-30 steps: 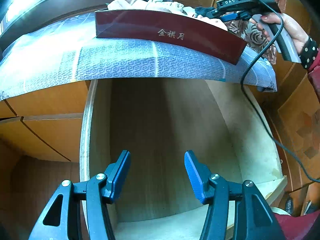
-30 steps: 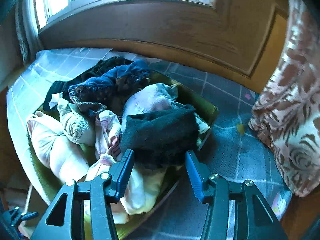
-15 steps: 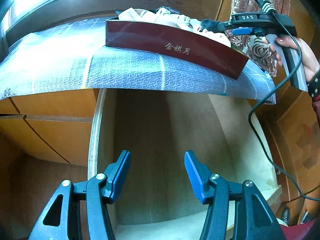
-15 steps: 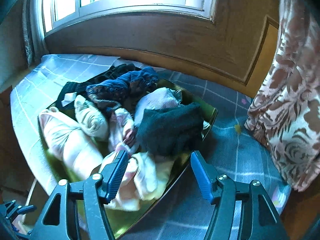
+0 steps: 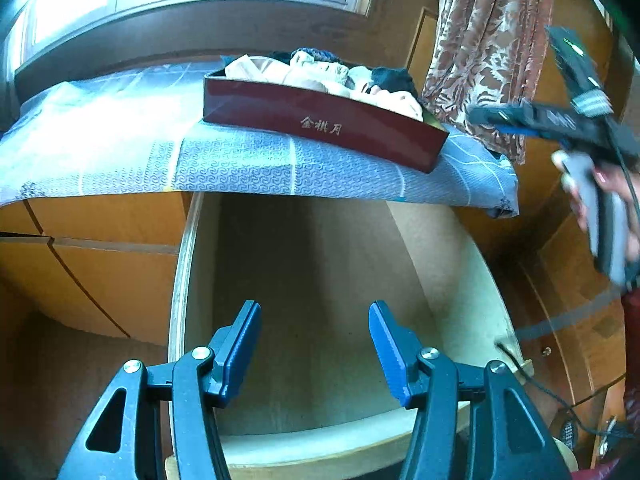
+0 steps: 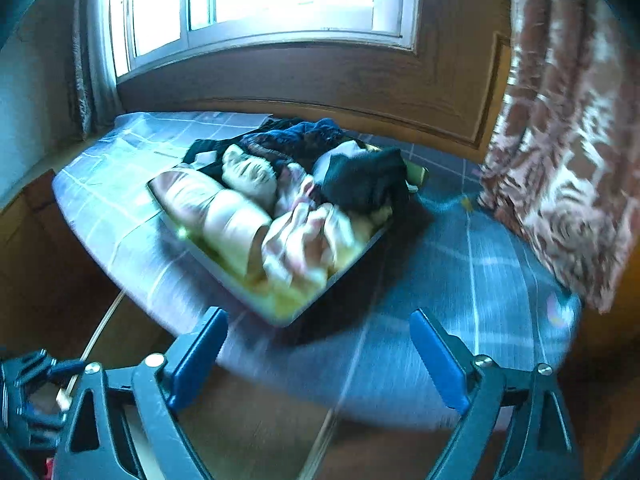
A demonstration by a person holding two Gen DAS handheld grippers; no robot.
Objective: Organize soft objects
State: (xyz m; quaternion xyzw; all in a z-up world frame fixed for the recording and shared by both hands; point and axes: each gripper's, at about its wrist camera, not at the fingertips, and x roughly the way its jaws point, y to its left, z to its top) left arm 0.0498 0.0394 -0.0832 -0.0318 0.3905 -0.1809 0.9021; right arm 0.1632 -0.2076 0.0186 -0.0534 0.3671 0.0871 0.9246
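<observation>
L tool [image 5: 315, 350]: my left-hand one, jaws about half open, nothing btw. the blue pads; hangs over the open drawer, pointing down into it.
R tool [image 6: 319, 354]: my right-hand one, jaws wide, nothing held; they have just been opening, w/ no item btw. them. Sits at the near edge of the bench, short of the box. Also seen from the left wrist view at far right, blurred, gripped by my hand [image 5: 612, 200].
Box [image 5: 320, 120]: dark red, long, gold characters on the side; stands on the bench cloth, above and behind the drawer. Yellowish lining inside, per right wrist view.
Soft items [image 6: 280, 200]: heaped in the box, spilling above its rim. Pale pink rolls at left, cream and pink pieces in front, a black piece [image 6: 364, 180] on top at right, dark blue fabric [image 6: 296, 140] at the back. All in the box; none in either tool.
Drawer [image 5: 320, 320]: pulled out below the bench edge, pale wood bottom, light rim.
Bench [image 6: 460, 280]: covered w/ blue-grey checked cloth that hangs over the front edge.
Curtain [image 6: 568, 160]: brown and white pattern, at right, just beside the bench end.
Window [image 6: 260, 0]: bright, behind the bench, above a wood panel.
Cable [image 5: 532, 376]: black, runs past the drawer's right front corner.
</observation>
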